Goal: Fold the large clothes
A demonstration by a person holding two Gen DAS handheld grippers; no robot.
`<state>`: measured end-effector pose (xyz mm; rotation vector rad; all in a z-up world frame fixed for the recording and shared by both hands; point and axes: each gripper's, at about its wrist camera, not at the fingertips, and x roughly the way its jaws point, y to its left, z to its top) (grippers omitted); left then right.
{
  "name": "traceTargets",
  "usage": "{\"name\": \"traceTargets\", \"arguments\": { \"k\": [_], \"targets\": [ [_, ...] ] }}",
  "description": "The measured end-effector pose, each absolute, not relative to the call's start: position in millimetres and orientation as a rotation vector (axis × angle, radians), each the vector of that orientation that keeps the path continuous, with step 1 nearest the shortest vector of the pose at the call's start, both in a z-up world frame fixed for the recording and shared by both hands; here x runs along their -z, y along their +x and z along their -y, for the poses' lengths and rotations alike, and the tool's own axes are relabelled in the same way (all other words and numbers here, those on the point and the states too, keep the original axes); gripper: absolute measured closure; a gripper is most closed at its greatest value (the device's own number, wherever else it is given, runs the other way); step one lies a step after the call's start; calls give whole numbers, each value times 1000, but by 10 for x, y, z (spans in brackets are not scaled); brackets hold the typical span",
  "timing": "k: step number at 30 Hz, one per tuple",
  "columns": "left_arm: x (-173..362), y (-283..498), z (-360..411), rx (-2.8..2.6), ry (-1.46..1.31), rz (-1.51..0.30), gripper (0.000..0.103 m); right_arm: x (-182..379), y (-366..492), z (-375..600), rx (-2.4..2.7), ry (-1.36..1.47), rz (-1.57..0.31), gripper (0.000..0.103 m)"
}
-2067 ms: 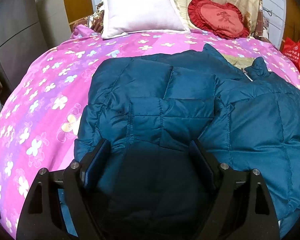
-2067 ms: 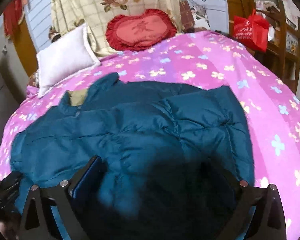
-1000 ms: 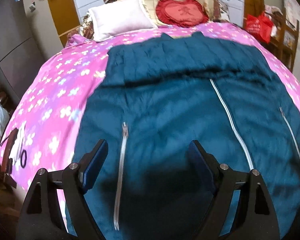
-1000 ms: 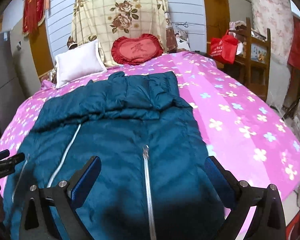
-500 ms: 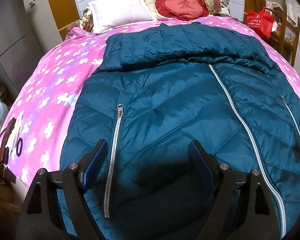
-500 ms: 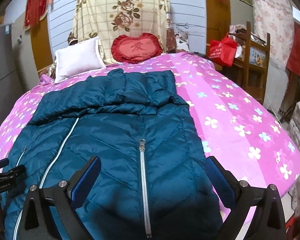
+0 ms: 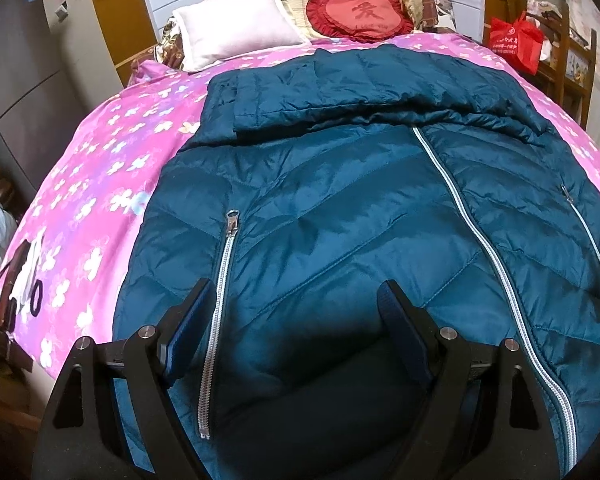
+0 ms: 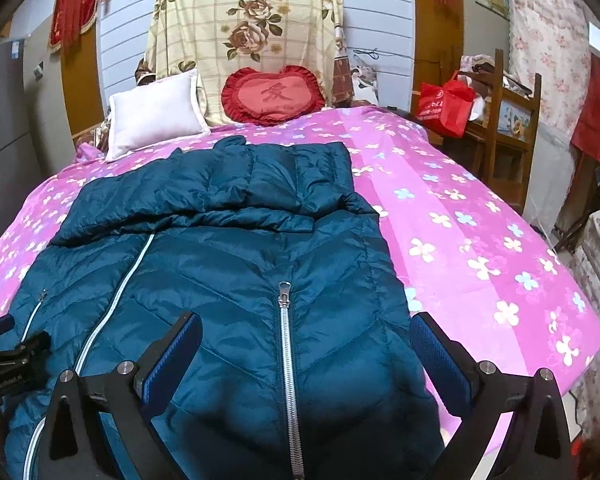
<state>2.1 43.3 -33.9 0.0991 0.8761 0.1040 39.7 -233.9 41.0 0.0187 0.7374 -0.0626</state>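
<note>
A large teal quilted down jacket (image 7: 340, 208) lies front-up on the pink flowered bed, with silver zips. Its far part is folded over in a band (image 7: 360, 80). It also shows in the right wrist view (image 8: 228, 264). My left gripper (image 7: 296, 316) is open and empty above the jacket's near left hem, by the left pocket zip (image 7: 224, 280). My right gripper (image 8: 304, 344) is open and empty above the near right hem, straddling the right pocket zip (image 8: 286, 352). The left gripper's body (image 8: 12, 364) shows at the right wrist view's left edge.
The bed's pink cover (image 8: 480, 248) extends right of the jacket and left of it (image 7: 92, 184). A white pillow (image 7: 232, 24) and a red heart cushion (image 7: 358, 12) lie at the head. A red bag (image 8: 444, 108) and wooden chair (image 8: 508, 120) stand right. Small items (image 7: 20, 280) lie at the bed's left edge.
Both grippers have pulled back from the far part of the jacket to its near hem. The jacket now lies with its zipped front in view and its far part folded over.
</note>
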Motion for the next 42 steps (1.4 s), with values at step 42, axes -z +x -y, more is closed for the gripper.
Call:
{"name": "traceTargets", "arguments": {
  "k": [42],
  "targets": [
    [584,-192,-1109,-23,-52,-919,0,177,-570,3313,-79,125,-961,4]
  ]
}}
